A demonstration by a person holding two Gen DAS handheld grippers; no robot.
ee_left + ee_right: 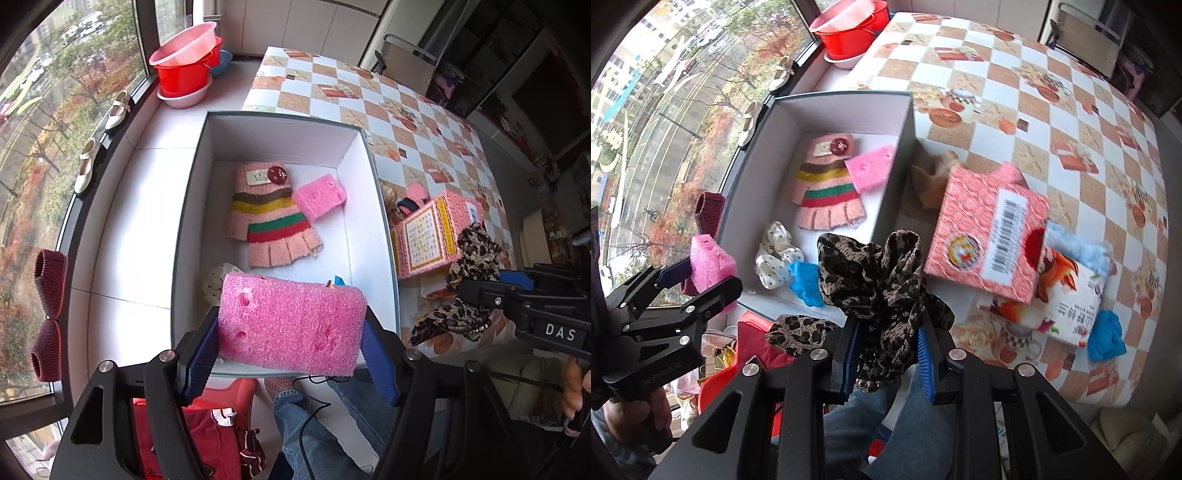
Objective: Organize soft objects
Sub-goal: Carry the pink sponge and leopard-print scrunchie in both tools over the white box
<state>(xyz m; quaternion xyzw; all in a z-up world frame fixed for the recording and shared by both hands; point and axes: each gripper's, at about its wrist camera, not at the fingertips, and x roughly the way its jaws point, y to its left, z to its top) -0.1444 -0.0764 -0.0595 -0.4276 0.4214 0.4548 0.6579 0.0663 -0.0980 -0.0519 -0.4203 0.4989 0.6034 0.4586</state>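
Note:
My left gripper (290, 343) is shut on a big pink foam block (291, 317), held over the near end of a white open box (280, 122). The box holds a striped knit glove (269, 218), a small pink foam piece (319, 195), a polka-dot scrunchie (777, 254) and a blue item (805, 282). My right gripper (886, 332) is shut on a leopard-print cloth (875, 273), hanging just right of the box's near corner. In the left wrist view that cloth (472, 258) sits above the table edge.
A pink patterned carton (986, 236), a tissue pack (1071, 306), blue fluff (1078, 247) and a blue cloth (1106, 334) lie on the checkered table (1071, 110). Red basins (184, 62), shoes (118, 110) and maroon slippers (48, 314) line the window. Red clothes (210, 435) lie below.

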